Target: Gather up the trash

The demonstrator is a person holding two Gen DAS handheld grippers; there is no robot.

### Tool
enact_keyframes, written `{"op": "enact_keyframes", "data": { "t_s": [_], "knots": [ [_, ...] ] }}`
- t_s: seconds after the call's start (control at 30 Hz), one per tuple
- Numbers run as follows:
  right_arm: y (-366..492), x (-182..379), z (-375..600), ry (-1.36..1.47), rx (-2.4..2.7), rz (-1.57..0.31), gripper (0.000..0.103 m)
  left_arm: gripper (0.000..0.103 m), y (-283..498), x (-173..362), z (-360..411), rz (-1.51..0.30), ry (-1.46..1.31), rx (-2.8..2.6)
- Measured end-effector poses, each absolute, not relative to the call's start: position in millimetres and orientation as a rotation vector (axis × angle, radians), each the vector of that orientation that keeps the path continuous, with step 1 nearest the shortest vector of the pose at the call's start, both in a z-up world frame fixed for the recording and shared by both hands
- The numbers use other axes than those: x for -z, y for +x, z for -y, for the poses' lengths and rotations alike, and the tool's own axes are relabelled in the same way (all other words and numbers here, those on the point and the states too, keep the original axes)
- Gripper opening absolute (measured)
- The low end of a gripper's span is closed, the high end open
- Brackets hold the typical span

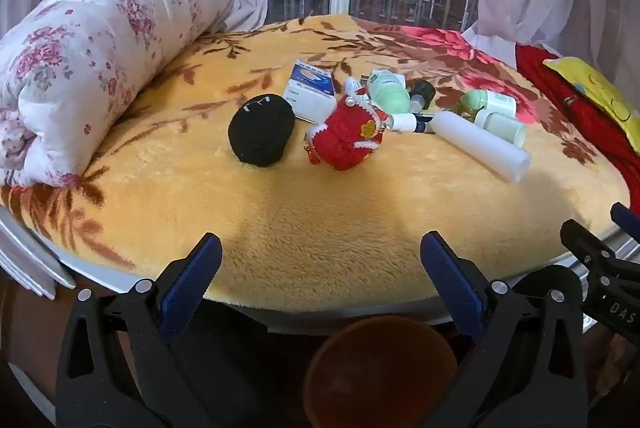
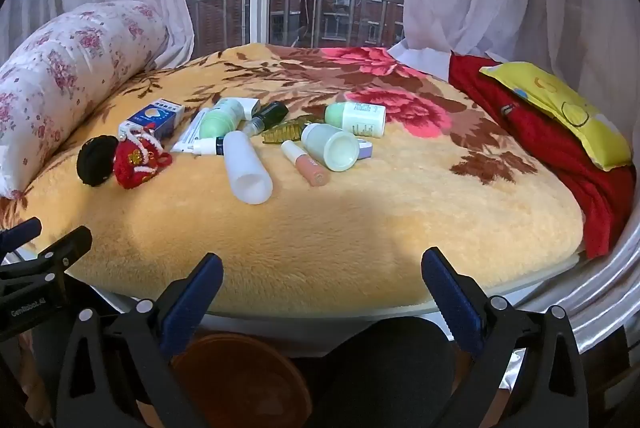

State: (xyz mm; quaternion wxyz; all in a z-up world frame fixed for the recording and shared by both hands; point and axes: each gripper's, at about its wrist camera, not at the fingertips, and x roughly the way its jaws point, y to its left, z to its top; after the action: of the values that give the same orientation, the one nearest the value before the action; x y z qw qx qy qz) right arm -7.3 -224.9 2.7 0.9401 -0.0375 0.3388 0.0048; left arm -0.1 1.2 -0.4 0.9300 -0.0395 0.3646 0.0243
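A cluster of small items lies mid-bed on the yellow floral blanket (image 1: 320, 212): a black round pouch (image 1: 261, 133), a red knitted pouch (image 1: 347, 137), a blue-and-white box (image 1: 311, 89), a white tube (image 1: 482, 145), and green-and-white bottles (image 1: 387, 91). The right wrist view shows the same cluster, with the white tube (image 2: 246, 168), a pale green jar (image 2: 331, 146), a pink lip tube (image 2: 306, 164) and the red pouch (image 2: 138, 162). My left gripper (image 1: 320, 260) and right gripper (image 2: 322, 278) both hover open over the blanket's near edge, well short of the items. Nothing is between their fingers.
A brown bin (image 1: 380, 372) stands on the floor below the bed edge, also the brown bin (image 2: 240, 380) beside a dark round bin (image 2: 392, 368). A rolled floral quilt (image 1: 92, 60) lies left. A red cloth (image 2: 552, 148) with a yellow pillow (image 2: 560, 108) lies right.
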Motion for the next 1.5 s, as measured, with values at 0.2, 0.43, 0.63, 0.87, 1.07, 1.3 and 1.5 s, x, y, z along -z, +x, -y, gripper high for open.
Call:
{"op": "enact_keyframes", "data": {
  "t_s": [0.2,0.43,0.63,0.87,1.07,1.3,1.5],
  "knots": [
    [-4.7,-0.3,222.1,-0.074,-0.007,-0.7,0.098,0.097,-2.3,1.6,6.3,-0.755,-0.058,-0.052],
    [-3.9,1.5,221.4,-0.096,-0.016,-0.708,0.098,0.097,2.8,6.5,6.3,-0.769,-0.06,-0.038],
    [-3.4,1.0,221.3,-0.092,-0.013,-0.713,0.098,0.097,2.1,7.4,5.6,-0.773,-0.064,-0.032],
    [-2.8,3.2,226.8,-0.074,-0.01,-0.718,0.098,0.097,1.7,6.9,4.4,-0.777,-0.066,-0.032],
    [-3.3,3.5,227.0,-0.075,-0.01,-0.717,0.098,0.097,1.3,7.0,3.9,-0.778,-0.064,-0.03],
    [-3.9,3.3,226.5,-0.075,-0.01,-0.718,0.098,0.097,-1.8,8.4,4.5,-0.783,-0.06,-0.036],
    [-4.3,4.0,226.7,-0.075,-0.009,-0.721,0.098,0.097,-2.9,9.5,4.0,-0.784,-0.066,-0.035]
  ]
}}
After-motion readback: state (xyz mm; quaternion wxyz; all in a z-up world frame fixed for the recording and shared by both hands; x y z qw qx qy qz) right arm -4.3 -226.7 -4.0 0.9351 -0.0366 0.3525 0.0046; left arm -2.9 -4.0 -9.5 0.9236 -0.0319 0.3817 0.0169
